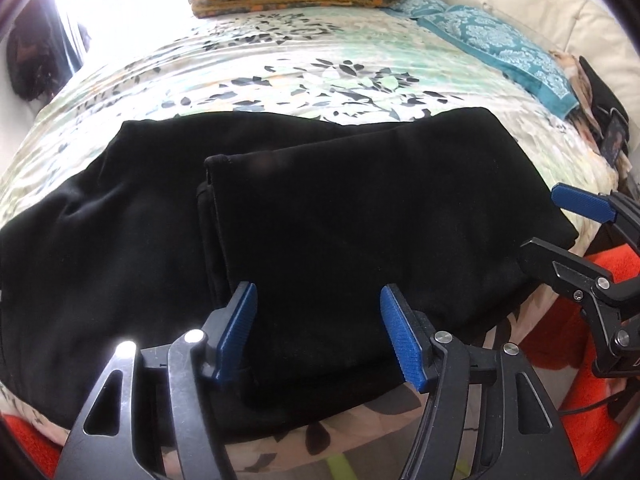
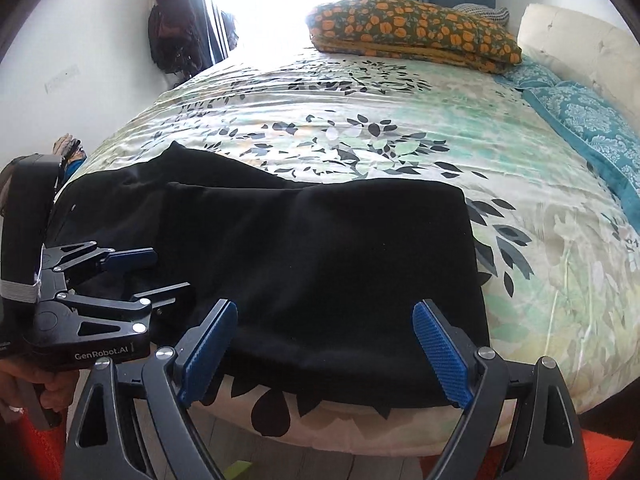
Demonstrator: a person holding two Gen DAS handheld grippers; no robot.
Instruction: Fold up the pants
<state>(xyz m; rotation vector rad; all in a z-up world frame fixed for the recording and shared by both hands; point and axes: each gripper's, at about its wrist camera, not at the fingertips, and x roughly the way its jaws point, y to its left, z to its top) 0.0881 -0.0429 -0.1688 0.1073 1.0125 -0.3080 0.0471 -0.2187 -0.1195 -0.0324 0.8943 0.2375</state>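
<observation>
Our left gripper (image 1: 318,330) stands with its blue pads apart and nothing pinched between them; the black cloth lies under the gap, not in it. It hovers over the near edge of the bed, close to the hemmed end of the upper layer. Our right gripper (image 2: 324,346) is spread wider still and is just as empty, poised over the near edge of the bed at the right-hand end of the garment.

The pants (image 1: 280,220) lie flat on the floral bedspread (image 2: 360,128), along the near edge of the bed, already doubled over once: in the left wrist view a hemmed edge (image 1: 212,200) crosses the lower layer partway along, so the right part is thicker than the left. Their long axis runs left to right across both views, roughly parallel to the near edge of the bed and square to the way both grippers point.

We judge that the next fold turns on that axis. The right gripper is nearer the folded end close to the bed's near right corner; the left is nearer the hemmed edge in the middle. Both sit on the near long side, so each would have to drop onto the near edge of the cloth before any lifting across.
</observation>
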